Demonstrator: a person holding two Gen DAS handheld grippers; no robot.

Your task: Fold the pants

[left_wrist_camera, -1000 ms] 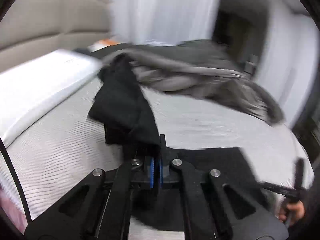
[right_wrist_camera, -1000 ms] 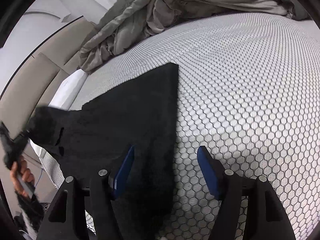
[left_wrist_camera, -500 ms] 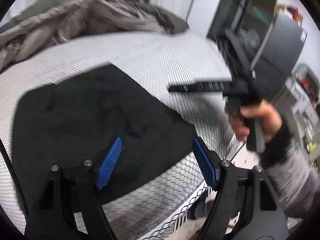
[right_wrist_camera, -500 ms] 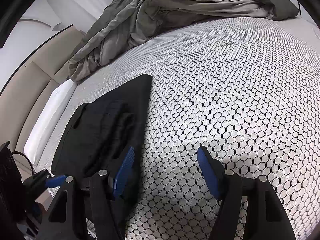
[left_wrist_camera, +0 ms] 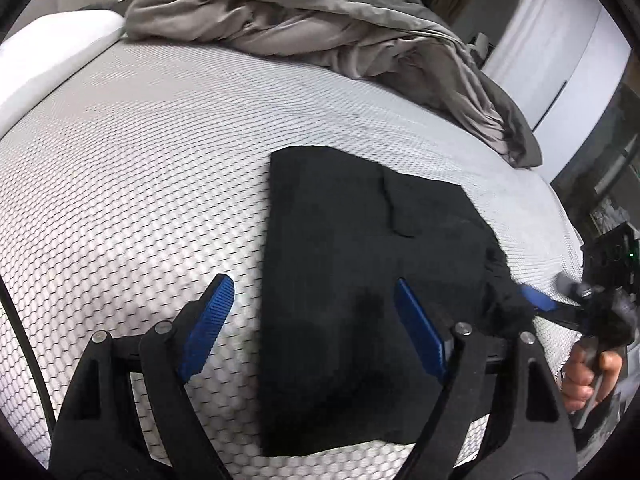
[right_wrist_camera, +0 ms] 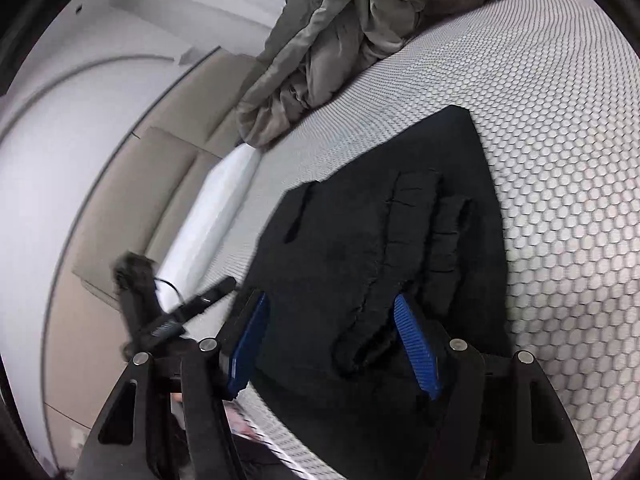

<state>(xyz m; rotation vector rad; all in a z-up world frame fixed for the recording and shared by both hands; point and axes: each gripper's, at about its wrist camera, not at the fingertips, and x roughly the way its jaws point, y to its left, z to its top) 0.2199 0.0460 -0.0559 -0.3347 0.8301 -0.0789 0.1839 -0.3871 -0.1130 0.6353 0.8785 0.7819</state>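
The black pants (left_wrist_camera: 360,264) lie folded flat on the white honeycomb mattress (left_wrist_camera: 140,184). My left gripper (left_wrist_camera: 316,328) is open and empty, hovering over the near left edge of the pants. In the right wrist view the pants (right_wrist_camera: 376,240) show a pocket slit and a bunched ridge of cloth. My right gripper (right_wrist_camera: 336,344) is open, low over the near end of the pants with that ridge between its blue pads; it also shows in the left wrist view (left_wrist_camera: 560,300) at the right edge of the pants.
A crumpled grey duvet (left_wrist_camera: 320,28) covers the far side of the bed and shows in the right wrist view (right_wrist_camera: 360,28). A white pillow (left_wrist_camera: 52,56) lies at the far left. A beige headboard (right_wrist_camera: 132,200) stands behind. The mattress edge runs close to both grippers.
The left gripper let go of the pants, opened and swung back over them. The pants now lie flat. The right gripper moved left over the near end of the pants.
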